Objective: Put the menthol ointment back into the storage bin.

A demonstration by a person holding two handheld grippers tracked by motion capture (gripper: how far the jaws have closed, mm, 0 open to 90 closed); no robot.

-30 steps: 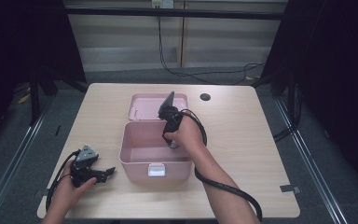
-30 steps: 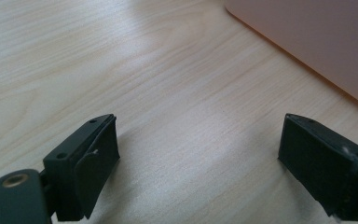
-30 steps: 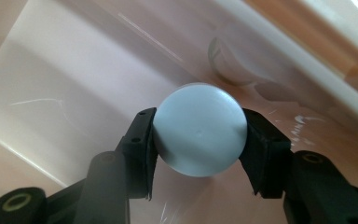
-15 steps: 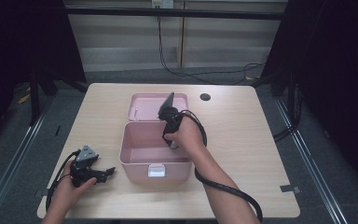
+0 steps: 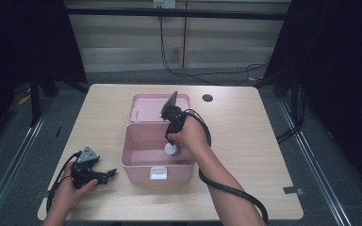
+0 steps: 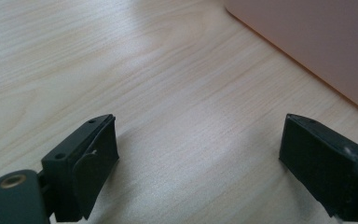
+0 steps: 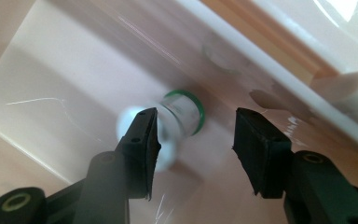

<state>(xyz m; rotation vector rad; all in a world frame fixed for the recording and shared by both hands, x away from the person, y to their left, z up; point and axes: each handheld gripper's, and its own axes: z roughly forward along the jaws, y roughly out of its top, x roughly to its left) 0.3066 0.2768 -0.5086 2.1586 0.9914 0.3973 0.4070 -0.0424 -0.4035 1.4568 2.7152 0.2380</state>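
Overhead first: a pink box sits mid-table with its lid thrown open on the far side; the right gripper reaches down into the box, hand around its body, cable trailing back along the forearm; a small white-capped bottle lies on the box floor just under that hand, toward the right side of the box. The left gripper rests on the wooden table near the box's left near corner, apart from it, holding nothing.

Left gripper view: jaws spread wide over bare wood grain; the pink wall of the box crosses the far right corner; nothing between the jaws.

Right gripper view: jaws parted inside the box, the bottle lying blurred between and just beyond them; clear body, green ring, white cap toward the left jaw; whether the left jaw touches it, cannot tell; not pinched.

Judgement: either a pick or a release of the bottle is in hand; cannot tell which. If a pick, the next move calls for centring the jaws on the body and closing gently, since a round bottle may roll away.
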